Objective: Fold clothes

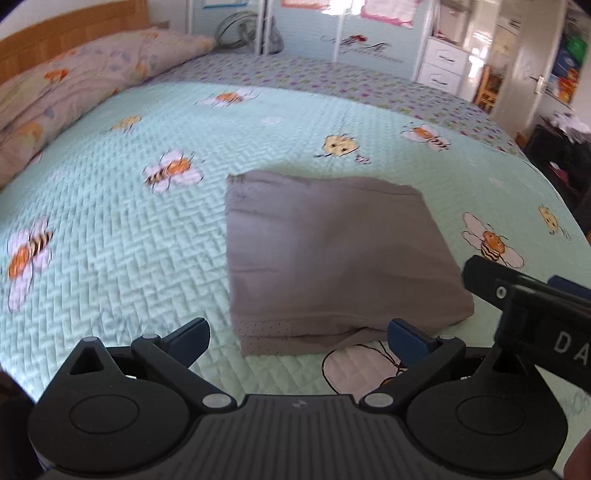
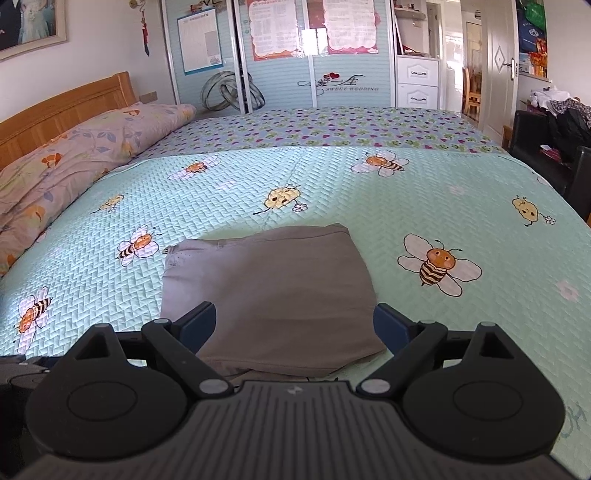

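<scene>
Now both tools gape wide and hold nothing: the left hand-held gripper (image 1: pixel 297 334) and right hand-held gripper (image 2: pixel 295 326) hover at the near edge of the folded grey garment (image 1: pixel 332 254) on the bed (image 1: pixel 147 229).

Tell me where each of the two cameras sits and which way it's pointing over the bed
Left wrist: sits on the left gripper, open, facing across the bed toward the wardrobe; the right gripper juts in at right.
Right wrist: sits on the right gripper, open, facing the same way, straddling the folded grey garment.
Shared: the garment, bee quilt and pillow.
</scene>
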Tool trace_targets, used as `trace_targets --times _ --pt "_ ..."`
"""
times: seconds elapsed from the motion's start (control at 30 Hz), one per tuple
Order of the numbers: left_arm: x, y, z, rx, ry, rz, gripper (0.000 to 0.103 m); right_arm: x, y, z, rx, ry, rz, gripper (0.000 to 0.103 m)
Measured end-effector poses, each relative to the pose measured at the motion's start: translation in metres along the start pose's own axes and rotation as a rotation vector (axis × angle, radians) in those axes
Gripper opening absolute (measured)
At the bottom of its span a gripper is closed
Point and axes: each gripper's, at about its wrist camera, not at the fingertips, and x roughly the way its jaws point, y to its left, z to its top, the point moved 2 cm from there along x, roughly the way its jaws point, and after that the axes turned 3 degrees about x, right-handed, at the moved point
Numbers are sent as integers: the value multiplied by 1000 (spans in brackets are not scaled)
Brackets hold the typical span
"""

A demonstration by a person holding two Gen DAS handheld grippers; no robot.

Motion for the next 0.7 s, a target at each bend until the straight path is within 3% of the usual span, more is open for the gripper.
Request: trace_targets --times 0.23,0.43,0.7 --pt "-11 -9 0 128 -66 100 102 -11 -9 -4 46 -72 57 100" --pt "-23 -7 1 106 -103 47 102 -20 -24 -9 114 -126 71 103" --pt "-17 -10 -7 121 -77 45 102 -25 -26 -18 109 -169 110 103"
